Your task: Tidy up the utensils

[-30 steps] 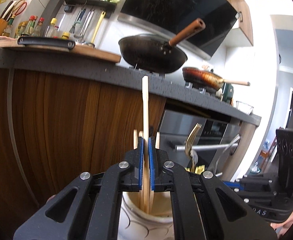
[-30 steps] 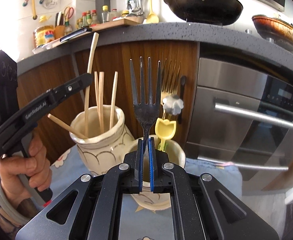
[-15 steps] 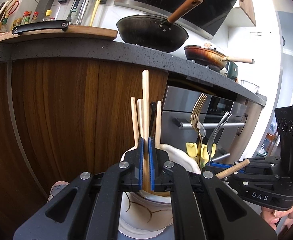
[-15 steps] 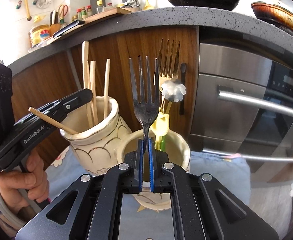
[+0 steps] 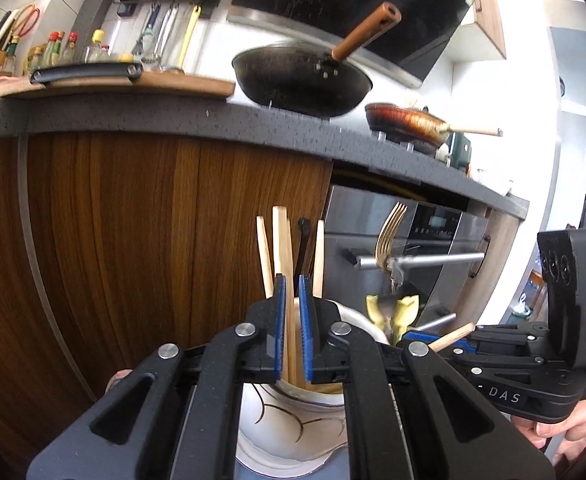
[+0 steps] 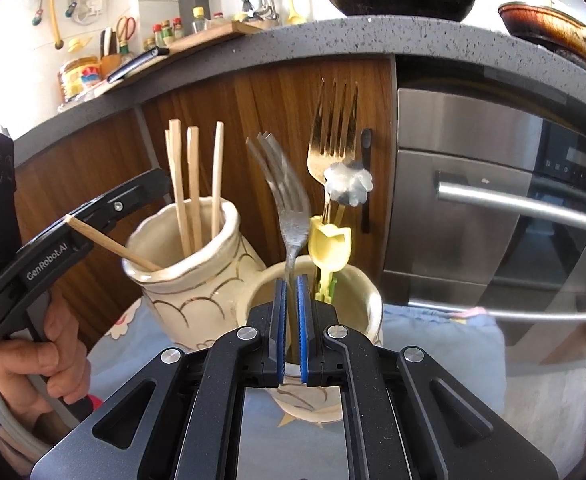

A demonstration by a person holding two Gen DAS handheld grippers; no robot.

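fork (image 6: 291, 216): silver metal, leaning left in the shorter cream mug (image 6: 353, 300)
right gripper (image 6: 291, 292): blue pads slightly parted, fork loose between
chopsticks (image 5: 283, 256): pale wood, upright in taller jar (image 6: 197, 252)
left gripper (image 5: 291, 292): narrowly open, straddling one stick

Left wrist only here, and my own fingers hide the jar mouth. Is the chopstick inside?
Observer: Yes. The upright chopsticks all stand in the jar.
Operator: And the stick end poking out on my right?
Observer: Another chopstick, slanting out over the jar rim, with its lower end inside.
Operator: Where is the fork from the other hand?
Observer: The silver fork tilts left. Its handle runs down between the parted pads of the right gripper into the cup.
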